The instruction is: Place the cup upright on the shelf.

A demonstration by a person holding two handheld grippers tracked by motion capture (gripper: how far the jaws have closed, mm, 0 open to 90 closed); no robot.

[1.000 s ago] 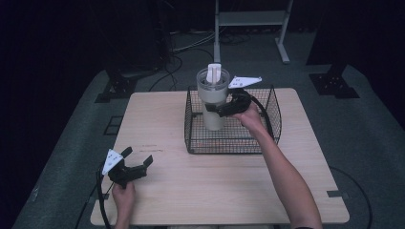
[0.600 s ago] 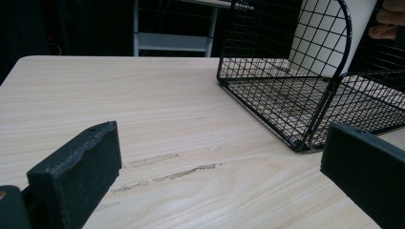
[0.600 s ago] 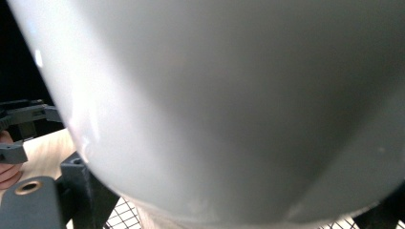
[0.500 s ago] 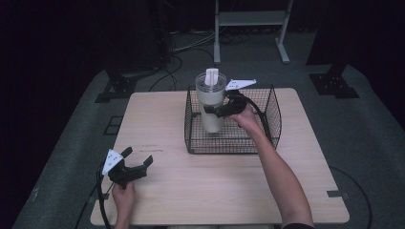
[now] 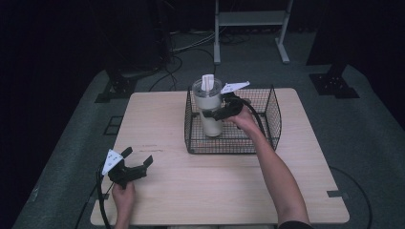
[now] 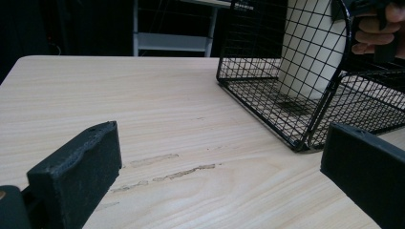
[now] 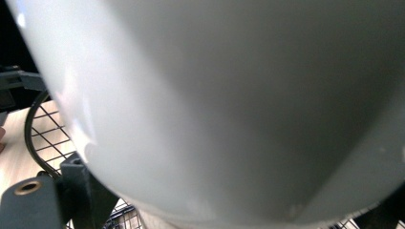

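Observation:
A tall off-white tumbler (image 5: 208, 112) with a clear lid and a straw stands upright inside a black wire basket (image 5: 267, 119) at the back middle of the table. My right gripper (image 5: 216, 114) reaches in from the right and is shut on the tumbler's body; the pale wall of the tumbler (image 7: 229, 105) looms close in the right gripper view. Whether its base rests on the basket floor I cannot tell. My left gripper (image 5: 138, 157) lies low over the table's front left, open and empty. From there the basket (image 6: 258, 86) and tumbler (image 6: 310, 52) show ahead to the right.
The light wooden table (image 5: 215, 191) has bare room in front of and left of the basket. Faint scuff marks (image 6: 162, 167) lie just ahead of the left gripper. Beyond the table are dark floor, cables and a metal stand (image 5: 248, 28).
My right gripper has carried the tumbler a little down and to the left, deeper into the basket. The left gripper has stayed put.

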